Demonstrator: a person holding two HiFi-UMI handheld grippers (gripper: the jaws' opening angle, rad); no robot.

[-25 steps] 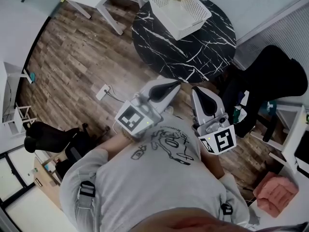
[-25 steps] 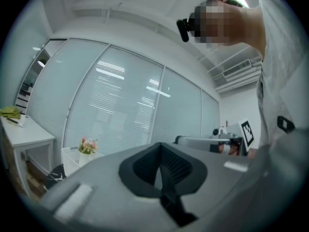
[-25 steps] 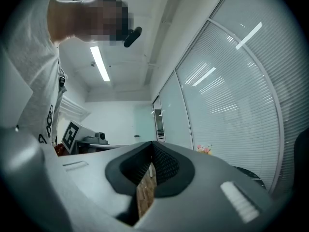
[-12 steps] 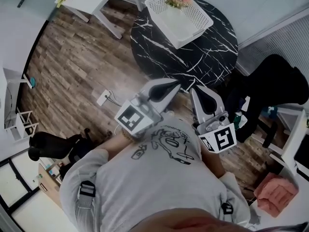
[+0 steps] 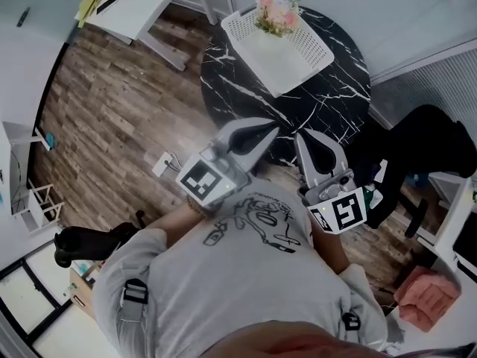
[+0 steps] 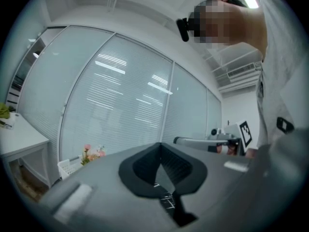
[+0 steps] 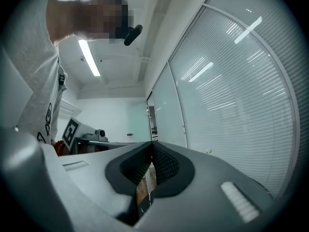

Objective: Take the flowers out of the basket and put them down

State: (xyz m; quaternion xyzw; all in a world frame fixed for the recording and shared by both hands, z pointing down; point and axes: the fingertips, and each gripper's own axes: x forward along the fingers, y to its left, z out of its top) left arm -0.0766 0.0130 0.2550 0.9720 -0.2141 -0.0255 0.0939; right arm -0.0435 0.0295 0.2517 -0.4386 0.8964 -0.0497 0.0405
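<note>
Pink flowers (image 5: 276, 13) lie in the far end of a white perforated basket (image 5: 313, 45) on a round black marble table (image 5: 328, 103). The same flowers (image 6: 91, 153) and basket (image 6: 67, 167) show small at the left of the left gripper view. My left gripper (image 5: 273, 132) is shut and empty, held level just short of the table's near edge. My right gripper (image 5: 303, 139) is beside it, also shut on nothing. Both are well short of the basket. In the right gripper view the right gripper (image 7: 151, 154) points past the table toward blinds; the left gripper (image 6: 161, 154) has its tips together.
A white desk (image 5: 141, 2) stands at the upper left on the wood floor. A black office chair (image 5: 432, 136) is to the right of the table, and another dark chair (image 5: 82, 241) at the lower left. A pink cloth (image 5: 421, 297) lies at the lower right. Glass walls with blinds surround.
The person has walked toward the round table with both grippers held out in front; the table and basket now sit nearer and lower in the head view. Both grippers stay shut.
</note>
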